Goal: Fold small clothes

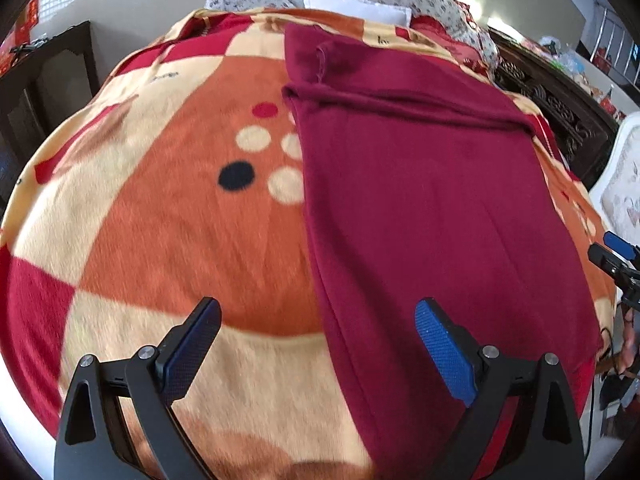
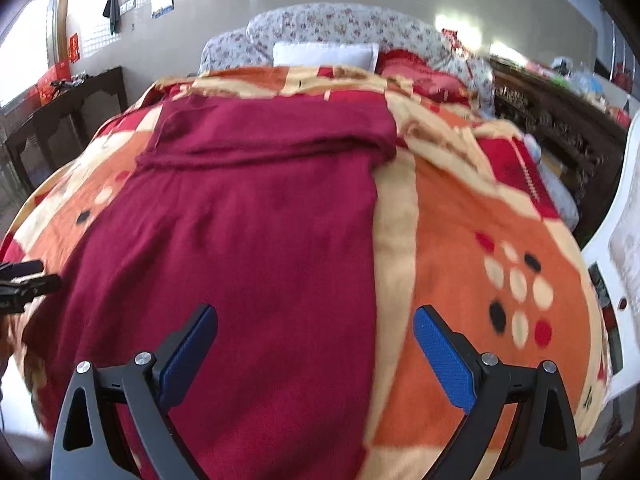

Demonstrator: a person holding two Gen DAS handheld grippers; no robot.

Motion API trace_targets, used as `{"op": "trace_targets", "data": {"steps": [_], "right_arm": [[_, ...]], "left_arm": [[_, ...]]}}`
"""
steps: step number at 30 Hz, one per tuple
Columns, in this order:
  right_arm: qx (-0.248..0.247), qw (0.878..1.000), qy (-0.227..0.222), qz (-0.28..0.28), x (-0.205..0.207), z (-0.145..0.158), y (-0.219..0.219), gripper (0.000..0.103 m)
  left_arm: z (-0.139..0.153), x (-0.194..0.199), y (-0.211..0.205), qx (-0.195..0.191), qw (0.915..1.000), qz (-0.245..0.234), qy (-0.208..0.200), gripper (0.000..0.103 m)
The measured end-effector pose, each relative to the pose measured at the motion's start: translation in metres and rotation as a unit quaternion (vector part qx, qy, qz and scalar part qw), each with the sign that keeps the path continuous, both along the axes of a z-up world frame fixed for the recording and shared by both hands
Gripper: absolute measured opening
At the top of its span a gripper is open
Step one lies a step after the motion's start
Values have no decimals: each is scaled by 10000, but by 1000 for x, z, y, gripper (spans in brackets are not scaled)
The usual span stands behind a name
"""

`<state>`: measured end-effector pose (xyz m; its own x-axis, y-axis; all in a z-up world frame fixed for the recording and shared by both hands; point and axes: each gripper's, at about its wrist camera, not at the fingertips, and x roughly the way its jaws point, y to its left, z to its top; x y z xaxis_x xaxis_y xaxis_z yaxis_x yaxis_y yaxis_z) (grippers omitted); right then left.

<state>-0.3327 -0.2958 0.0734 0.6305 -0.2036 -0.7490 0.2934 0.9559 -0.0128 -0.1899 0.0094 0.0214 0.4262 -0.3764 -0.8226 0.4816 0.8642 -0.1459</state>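
Cloth (image 1: pixel 420 200) in dark red fills the frame's right half, flat on our blanket (image 1: pixel 180 220); we hold both left gripper (image 1: pixel 318 344) and right gripper (image 2: pixel 316 348) spread wide, empty.

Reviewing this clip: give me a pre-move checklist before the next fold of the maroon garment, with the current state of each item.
1. Left gripper open, empty: ok.
2. Right gripper open, empty: ok.
3. Garment flat on blanket: ok.
4. Far end already folded over: ok, fold line visible.
5. Near hem in view: not ok, cut off below both frames.
6. Left gripper over the garment's left edge, right gripper over its right edge: ok.
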Motion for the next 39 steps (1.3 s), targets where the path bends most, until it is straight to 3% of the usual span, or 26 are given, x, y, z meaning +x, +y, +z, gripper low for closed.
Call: {"op": "trace_targets", "data": {"steps": [4, 7, 31, 39], "right_arm": [[175, 9997, 140, -18, -28, -4, -8, 100], [218, 9994, 223, -121, -37, -8, -12, 100], [426, 9978, 493, 80, -34, -33, -3, 100], [1255, 9905, 472, 290, -41, -46, -7, 92]], "left_arm": [[-12, -10, -2, 140, 9997, -163, 131, 97], [-14, -16, -5, 257, 9995, -201, -22, 97], [-17, -18, -12, 422, 9990, -144, -69, 100], [-18, -20, -12, 411, 9989, -204, 102, 100]]}}
